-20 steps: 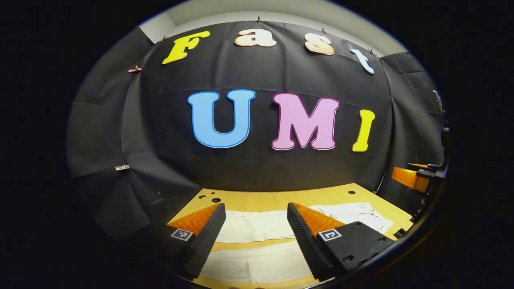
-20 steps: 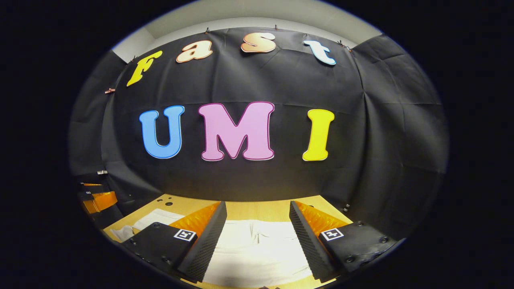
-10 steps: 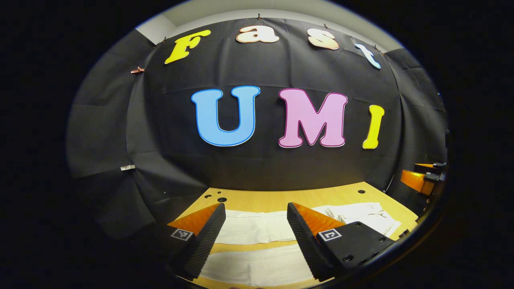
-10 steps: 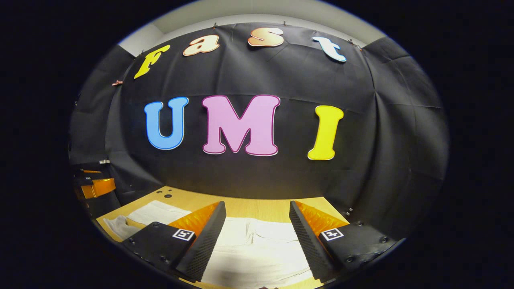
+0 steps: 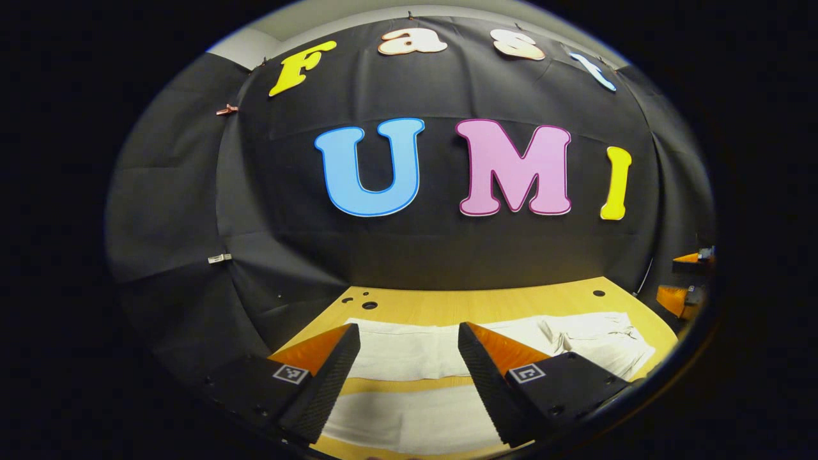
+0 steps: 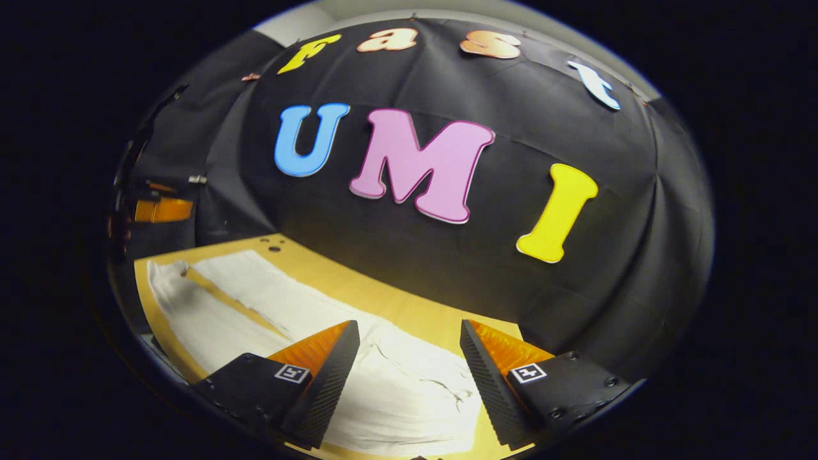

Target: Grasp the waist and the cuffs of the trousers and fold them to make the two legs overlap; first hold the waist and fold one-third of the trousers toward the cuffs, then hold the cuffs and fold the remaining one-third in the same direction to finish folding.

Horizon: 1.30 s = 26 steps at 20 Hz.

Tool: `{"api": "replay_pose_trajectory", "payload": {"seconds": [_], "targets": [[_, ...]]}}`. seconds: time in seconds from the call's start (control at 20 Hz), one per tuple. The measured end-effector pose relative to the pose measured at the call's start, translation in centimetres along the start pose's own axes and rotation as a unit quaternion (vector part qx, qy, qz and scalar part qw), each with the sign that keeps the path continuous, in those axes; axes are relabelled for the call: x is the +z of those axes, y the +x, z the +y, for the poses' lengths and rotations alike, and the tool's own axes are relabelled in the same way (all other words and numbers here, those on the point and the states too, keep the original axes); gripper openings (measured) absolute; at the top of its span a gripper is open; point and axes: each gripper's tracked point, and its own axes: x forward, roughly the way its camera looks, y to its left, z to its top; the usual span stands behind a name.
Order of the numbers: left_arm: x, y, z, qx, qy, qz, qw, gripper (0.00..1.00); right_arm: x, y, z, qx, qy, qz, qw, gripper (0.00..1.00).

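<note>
L view low over table (image 5: 486, 305), facing wall; R view tilted; both share trousers (image 6: 268, 306).

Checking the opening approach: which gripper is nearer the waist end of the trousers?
Right. The right gripper hangs open over the trousers' waist; the left gripper hangs open over the legs.

Each gripper, left gripper (image 5: 409, 377) and right gripper (image 6: 409, 377), carries wedge-shaped ribbed jaws, screwed black mounting plates, and square fiducial markers.

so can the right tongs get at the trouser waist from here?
Probably yes. The right tongs hang open over the wrinkled waist end of the trousers, and nothing lies between them on the table.
</note>
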Motion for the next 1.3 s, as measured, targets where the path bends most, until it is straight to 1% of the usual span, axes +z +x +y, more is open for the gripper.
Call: {"api": "replay_pose_trajectory", "payload": {"seconds": [0.1, 0.2, 0.35, 0.45, 0.55, 0.7, 0.85, 0.95, 1.05, 1.1, 1.15, 1.2, 1.3], "targets": [[-0.6, 0.1, 0.1, 0.002, -0.004, 0.007, 1.0, 0.98, -2.8, 0.1, -0.2, 0.026, -0.047, 0.03, 0.998, 0.98], [-1.5, 0.2, 0.3, 0.004, -0.004, 0.018, 1.0, 0.98, -5.6, 0.2, -0.7, 0.052, -0.093, 0.058, 0.993, 0.98], [-2.6, 0.1, 0.8, 0.008, -0.005, 0.032, 0.999, 0.98, -10.2, -0.6, -1.2, 0.1, -0.164, 0.111, 0.975, 0.98], [-3.0, 0.3, 1.3, 0.016, -0.006, 0.043, 0.999, 0.98, -13.1, -1.5, -0.9, 0.136, -0.194, 0.143, 0.961, 0.98], [-3.8, 0.2, 1.6, 0.021, -0.009, 0.05, 0.998, 0.98, -16.0, -2.5, -1.2, 0.166, -0.233, 0.17, 0.943, 0.98], [-4.8, -0.2, 2.3, 0.03, -0.008, 0.062, 0.998, 0.98, -20.3, -4.0, -1.9, 0.204, -0.298, 0.2, 0.911, 0.98], [-6.2, -0.8, 3.0, 0.04, -0.01, 0.075, 0.996, 0.98, -23.9, -4.6, -3.0, 0.227, -0.341, 0.227, 0.883, 0.98], [-6.8, -1.0, 3.3, 0.046, -0.012, 0.083, 0.995, 0.98, -26.2, -4.9, -3.4, 0.248, -0.374, 0.241, 0.861, 0.98], [-7.3, -1.3, 4.0, 0.054, -0.008, 0.088, 0.995, 0.98, -28.0, -5.0, -4.1, 0.257, -0.396, 0.253, 0.844, 0.98], [-7.5, -1.4, 4.4, 0.06, -0.004, 0.09, 0.994, 0.98, -28.1, -4.8, -4.3, 0.255, -0.403, 0.25, 0.843, 0.98], [-7.8, -1.5, 4.9, 0.065, -0.003, 0.093, 0.994, 0.98, -28.1, -4.4, -4.3, 0.253, -0.404, 0.247, 0.843, 0.98], [-8.0, -1.5, 5.3, 0.069, -0.003, 0.097, 0.993, 0.98, -28.0, -4.1, -4.4, 0.251, -0.405, 0.247, 0.844, 0.94], [-8.6, -1.7, 6.0, 0.077, -0.006, 0.104, 0.992, 0.98, -28.0, -3.5, -4.3, 0.245, -0.41, 0.249, 0.843, 0.94]]}}
